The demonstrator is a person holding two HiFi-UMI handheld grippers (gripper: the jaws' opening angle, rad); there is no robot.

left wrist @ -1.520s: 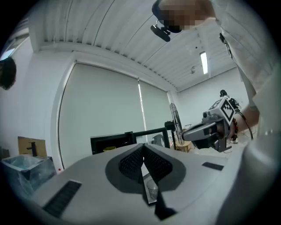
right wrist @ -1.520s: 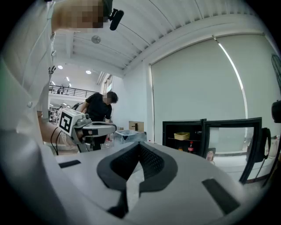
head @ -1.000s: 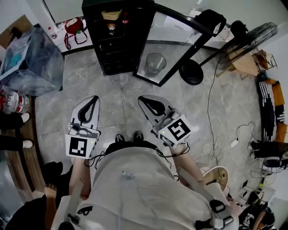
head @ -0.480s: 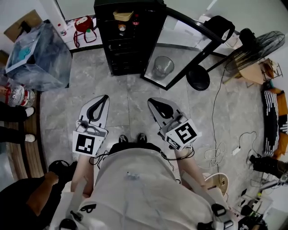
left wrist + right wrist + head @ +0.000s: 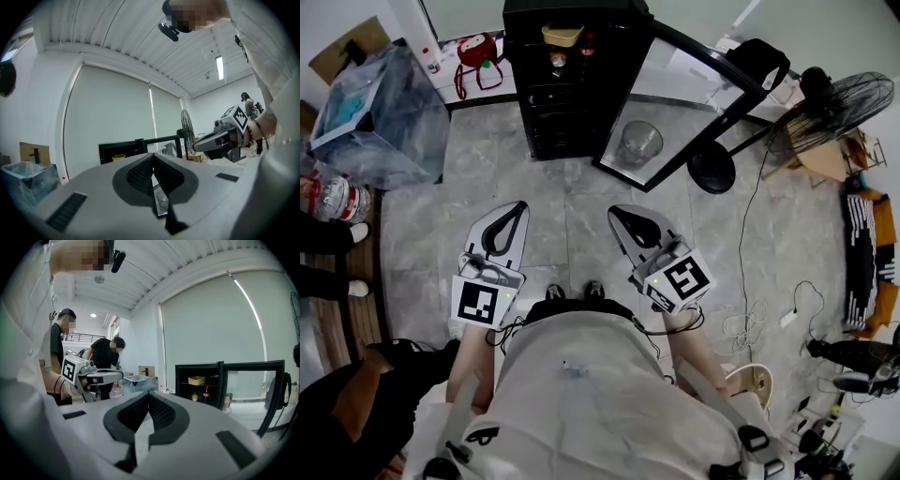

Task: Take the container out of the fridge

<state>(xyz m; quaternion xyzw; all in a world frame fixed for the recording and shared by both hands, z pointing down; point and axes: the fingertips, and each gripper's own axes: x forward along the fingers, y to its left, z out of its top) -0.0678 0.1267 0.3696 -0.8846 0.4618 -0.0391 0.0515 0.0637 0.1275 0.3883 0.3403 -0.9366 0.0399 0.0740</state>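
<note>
This looks like a test room or lab in an office building. At the top centre of the head view, a small black fridge with a glass door (image 5: pixel 553 122) stands on a floor of grey stone tiles (image 5: pixel 572 202). At the right are a black standing fan (image 5: pixel 848 89) and loose white cables (image 5: pixel 741 326), and at the upper left a brown cardboard box (image 5: pixel 339 58). In the right gripper view, a white slatted ceiling (image 5: pixel 154 273) and a wide pale roller blind (image 5: pixel 211 324) fill the upper part.
</note>
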